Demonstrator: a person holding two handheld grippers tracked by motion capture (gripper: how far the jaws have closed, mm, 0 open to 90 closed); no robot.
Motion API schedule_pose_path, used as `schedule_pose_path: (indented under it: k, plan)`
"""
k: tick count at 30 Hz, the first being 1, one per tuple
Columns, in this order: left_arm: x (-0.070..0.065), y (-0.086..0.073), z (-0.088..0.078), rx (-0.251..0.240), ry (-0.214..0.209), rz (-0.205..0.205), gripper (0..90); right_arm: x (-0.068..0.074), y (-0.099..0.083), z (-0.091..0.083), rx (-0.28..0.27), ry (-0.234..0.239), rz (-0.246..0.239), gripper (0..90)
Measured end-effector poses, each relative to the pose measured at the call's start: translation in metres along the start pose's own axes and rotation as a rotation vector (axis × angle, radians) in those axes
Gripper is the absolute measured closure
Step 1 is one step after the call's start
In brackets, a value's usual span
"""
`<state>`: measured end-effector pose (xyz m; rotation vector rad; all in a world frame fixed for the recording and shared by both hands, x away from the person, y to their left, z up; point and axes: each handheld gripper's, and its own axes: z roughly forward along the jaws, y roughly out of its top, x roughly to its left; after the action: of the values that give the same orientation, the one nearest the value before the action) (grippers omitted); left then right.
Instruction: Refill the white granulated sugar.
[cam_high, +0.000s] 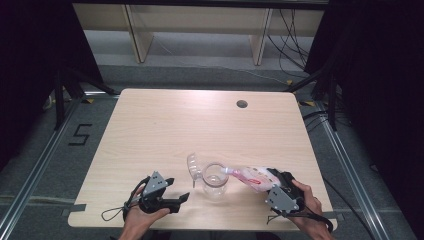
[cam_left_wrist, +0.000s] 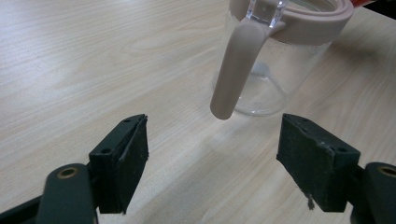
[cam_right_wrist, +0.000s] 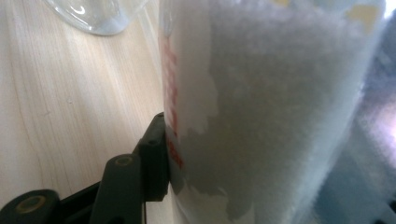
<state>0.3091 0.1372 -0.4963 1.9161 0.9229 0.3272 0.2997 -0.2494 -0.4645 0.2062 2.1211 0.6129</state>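
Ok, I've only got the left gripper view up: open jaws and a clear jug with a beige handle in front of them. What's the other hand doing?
Observer: The right gripper holds a bottle filled with white grains, tilted so that its neck points over the rim of the jug.
Operator: Is the grip solid?
Observer: In the right gripper view one black pad presses flat against the bottle's side; the other is hidden behind the bottle.
Operator: Where's the jug's lid?
Observer: A clear lid stands at the jug's far left edge, on the high view; I can't tell if it is attached.
Operator: And my gripper?
Observer: The left gripper sits left of the jug, apart from it.
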Motion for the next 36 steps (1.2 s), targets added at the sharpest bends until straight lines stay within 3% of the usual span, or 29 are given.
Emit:
schedule_pose_path:
  k: [6, 8, 9, 11, 18, 19, 20, 21, 25, 26, 28, 29, 30, 32, 33, 34, 35, 36]
  plan:
    - [0.000, 0.000, 0.000, -0.002, 0.007, -0.004, 24.2, 0.000, 0.004, 0.002, 0.007, -0.005, -0.045, 49.0]
    - [0.000, 0.000, 0.000, -0.001, 0.008, -0.004, 24.2, 0.002, 0.005, 0.003, 0.018, -0.004, -0.026, 49.1]
    - [0.000, 0.000, 0.000, -0.002, 0.008, -0.005, 24.1, 0.001, 0.006, 0.003, 0.013, -0.005, -0.056, 49.0]
    - [0.000, 0.000, 0.000, -0.002, 0.008, -0.004, 24.1, 0.001, 0.006, 0.003, 0.028, 0.005, -0.040, 49.0]
    - [0.000, 0.000, 0.000, -0.002, 0.001, 0.000, 24.2, 0.000, 0.006, 0.003, 0.055, -0.041, -0.096, 49.1]
    - [0.000, 0.000, 0.000, -0.002, 0.001, -0.002, 24.1, -0.001, 0.007, 0.004, 0.048, -0.049, -0.126, 49.1]
    - [0.000, 0.000, 0.000, -0.001, 0.005, 0.000, 24.1, 0.000, 0.006, 0.005, 0.052, -0.051, -0.115, 49.1]
    - [0.000, 0.000, 0.000, -0.004, 0.007, -0.004, 24.1, -0.001, 0.008, 0.004, 0.056, -0.055, -0.145, 49.1]
    - [0.000, 0.000, 0.000, -0.001, 0.001, 0.004, 24.1, 0.002, 0.009, 0.005, 0.067, -0.058, -0.138, 49.1]
    - [0.000, 0.001, 0.000, -0.001, 0.003, 0.008, 24.1, -0.001, 0.010, 0.005, 0.067, -0.069, -0.191, 49.1]
    - [0.000, 0.000, 0.000, -0.002, 0.001, 0.010, 24.1, 0.000, 0.011, 0.004, 0.074, -0.074, -0.187, 49.2]
    - [0.000, 0.000, 0.000, -0.001, 0.002, 0.011, 24.1, -0.001, 0.012, 0.005, 0.070, -0.080, -0.232, 49.2]
    - [0.000, 0.000, 0.000, -0.001, 0.002, 0.011, 24.1, 0.002, 0.011, 0.005, 0.086, -0.088, -0.197, 49.2]
    - [0.001, 0.001, 0.000, 0.004, 0.003, 0.018, 24.1, 0.002, 0.012, 0.005, 0.087, -0.087, -0.210, 49.2]
    - [0.001, 0.001, 0.000, 0.003, 0.004, 0.017, 24.1, 0.000, 0.013, 0.006, 0.075, -0.097, -0.255, 49.3]
    - [0.001, 0.001, 0.000, 0.003, 0.004, 0.018, 24.1, 0.000, 0.013, 0.006, 0.073, -0.096, -0.254, 49.3]
    - [0.001, 0.001, 0.000, 0.004, 0.003, 0.019, 24.1, 0.002, 0.012, 0.006, 0.078, -0.099, -0.217, 49.3]
    - [0.001, 0.001, 0.000, 0.004, 0.003, 0.018, 24.1, 0.002, 0.013, 0.006, 0.079, -0.104, -0.224, 49.4]
